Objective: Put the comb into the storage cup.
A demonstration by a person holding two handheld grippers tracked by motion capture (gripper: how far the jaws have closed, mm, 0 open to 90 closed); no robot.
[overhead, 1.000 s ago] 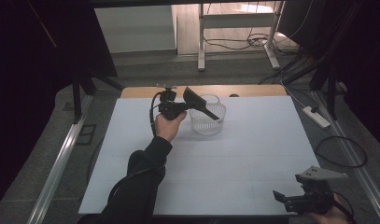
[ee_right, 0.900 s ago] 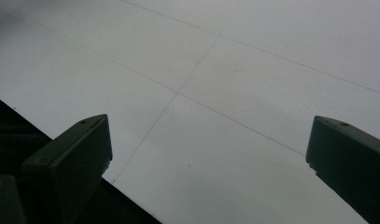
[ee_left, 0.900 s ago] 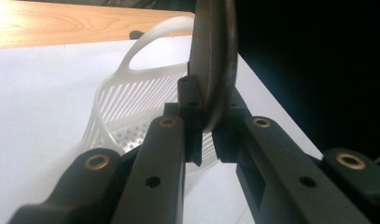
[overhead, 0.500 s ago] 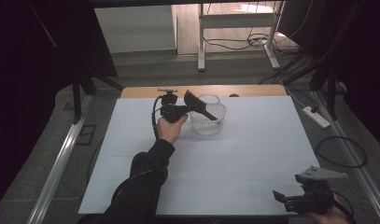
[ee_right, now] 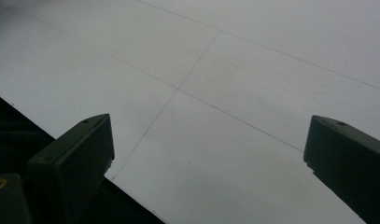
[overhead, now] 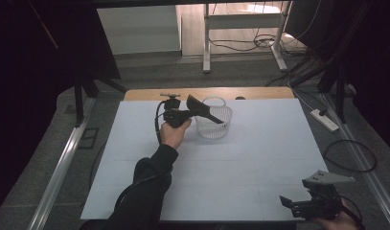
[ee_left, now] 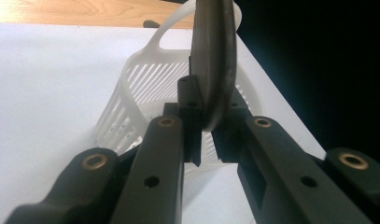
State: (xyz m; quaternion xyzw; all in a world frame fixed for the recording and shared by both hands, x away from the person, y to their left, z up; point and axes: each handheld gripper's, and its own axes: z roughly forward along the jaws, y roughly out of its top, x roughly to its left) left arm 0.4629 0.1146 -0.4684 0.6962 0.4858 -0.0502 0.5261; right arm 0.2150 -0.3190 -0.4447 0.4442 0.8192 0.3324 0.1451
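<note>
Currently a dark, flat, curved object [ee_left: 214,70] is gripped between the closed jaws of the left gripper [overhead: 183,115], held over a white slotted basket [overhead: 214,125] at the desk's [overhead: 259,163] far side. Near the front right corner, the right gripper [overhead: 298,207] is held with jaws wide apart, empty.

No readable text, label, brand, number or sign anywhere in high view or either gripper view.
</note>
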